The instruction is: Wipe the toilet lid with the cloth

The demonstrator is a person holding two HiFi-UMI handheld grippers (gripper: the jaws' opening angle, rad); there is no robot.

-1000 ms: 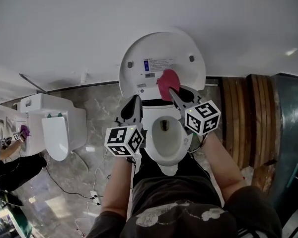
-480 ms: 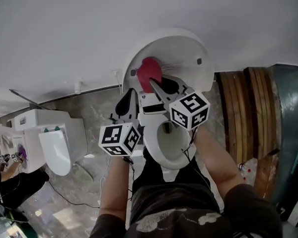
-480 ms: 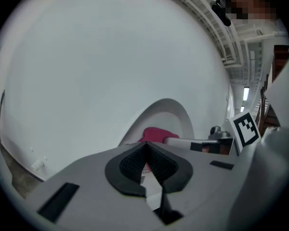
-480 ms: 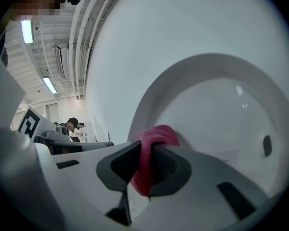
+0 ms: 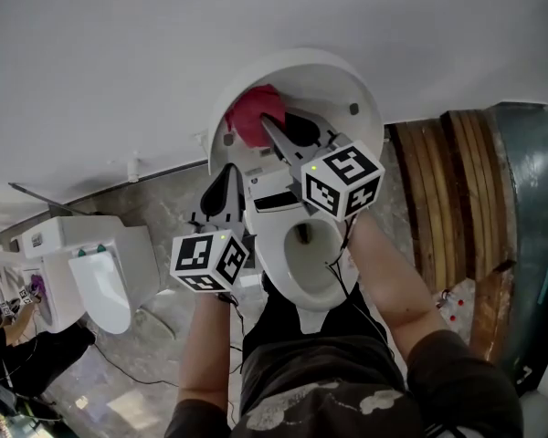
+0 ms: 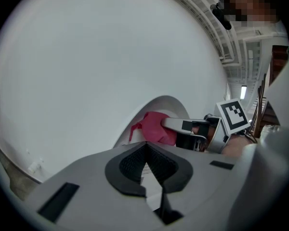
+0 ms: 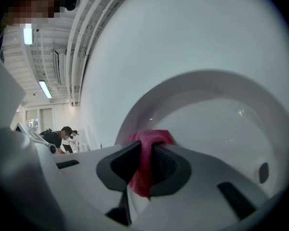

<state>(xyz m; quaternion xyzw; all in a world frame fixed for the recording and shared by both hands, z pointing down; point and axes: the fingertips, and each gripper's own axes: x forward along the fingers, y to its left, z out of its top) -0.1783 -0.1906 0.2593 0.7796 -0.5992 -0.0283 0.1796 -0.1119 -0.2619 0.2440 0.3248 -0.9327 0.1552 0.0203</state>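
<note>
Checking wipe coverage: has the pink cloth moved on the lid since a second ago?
Yes. The cloth, in the right gripper, slid from lower middle of the lid toward its upper-left rim.

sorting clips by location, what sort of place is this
Likely a bathroom-fixture showroom or test hall, not a home bathroom: the open toilet stands near a second toilet on a wide marble-look floor, and other people work in a long, strip-lit hall behind.
</note>
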